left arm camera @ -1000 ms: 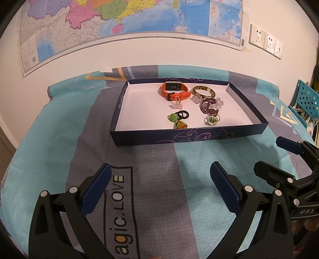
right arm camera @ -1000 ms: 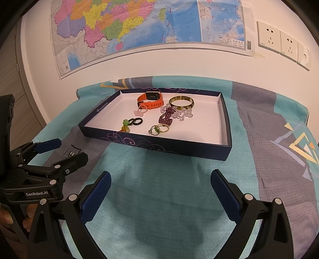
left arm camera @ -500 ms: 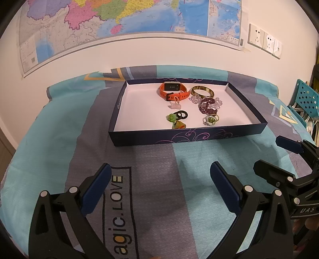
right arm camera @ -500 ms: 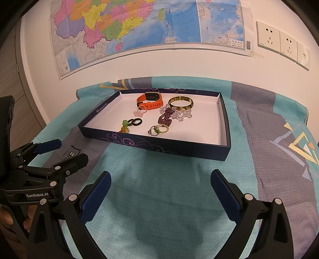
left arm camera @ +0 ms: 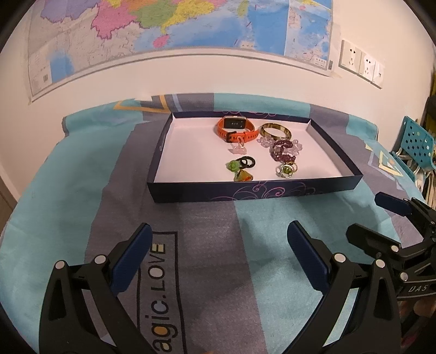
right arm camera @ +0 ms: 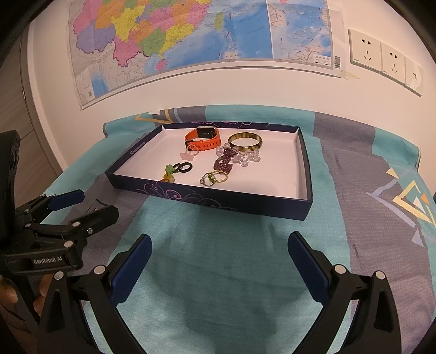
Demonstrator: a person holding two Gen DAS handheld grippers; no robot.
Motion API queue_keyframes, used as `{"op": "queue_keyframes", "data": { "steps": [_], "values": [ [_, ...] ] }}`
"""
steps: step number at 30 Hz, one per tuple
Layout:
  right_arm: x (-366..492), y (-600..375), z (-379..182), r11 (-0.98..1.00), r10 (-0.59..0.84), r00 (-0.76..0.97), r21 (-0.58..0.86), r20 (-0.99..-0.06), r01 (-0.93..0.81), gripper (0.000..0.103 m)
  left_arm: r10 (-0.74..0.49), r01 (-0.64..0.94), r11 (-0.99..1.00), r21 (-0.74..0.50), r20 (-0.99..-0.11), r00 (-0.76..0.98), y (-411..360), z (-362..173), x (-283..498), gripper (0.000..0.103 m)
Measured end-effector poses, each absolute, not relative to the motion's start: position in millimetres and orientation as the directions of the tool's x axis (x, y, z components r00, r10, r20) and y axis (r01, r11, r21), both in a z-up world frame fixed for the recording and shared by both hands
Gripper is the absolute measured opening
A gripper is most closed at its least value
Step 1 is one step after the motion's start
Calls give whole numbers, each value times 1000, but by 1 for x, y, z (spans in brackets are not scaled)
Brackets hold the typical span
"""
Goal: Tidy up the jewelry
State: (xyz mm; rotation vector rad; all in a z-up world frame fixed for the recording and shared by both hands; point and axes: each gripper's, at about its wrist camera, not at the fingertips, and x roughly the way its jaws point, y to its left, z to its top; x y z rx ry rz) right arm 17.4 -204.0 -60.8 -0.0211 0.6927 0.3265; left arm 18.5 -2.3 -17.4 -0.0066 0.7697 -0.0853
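Left wrist view, left claw [left arm camera: 218, 245] spread wide and empty at lower frame, right claw [right arm camera: 219, 253] likewise spread, jewelry in dark blue tray [left arm camera: 245, 189] mid-frame, orange watch [left arm camera: 236, 128] at its far edge, all on teal-grey cloth [left arm camera: 68, 196].

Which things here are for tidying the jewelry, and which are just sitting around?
For the job: tray, orange watch, brown bangle, purple bead bracelet, clear bead bracelet, green-stone ring, black rings, left claw, right claw.

Just around: map, wall sockets, blue basket.
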Motion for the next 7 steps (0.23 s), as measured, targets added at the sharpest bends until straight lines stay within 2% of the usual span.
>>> {"op": "queue_keyframes", "data": {
  "steps": [4,7],
  "values": [
    [26,-227,-63,959,244,709,57,-662,-277,96,-76,55,997,-53,-734,675,7,-25,26,98],
    [43,-272,-68,983,133,702,0,-700,-186,96,-53,26,999,-48,-738,672,24,-27,30,98]
  ]
}}
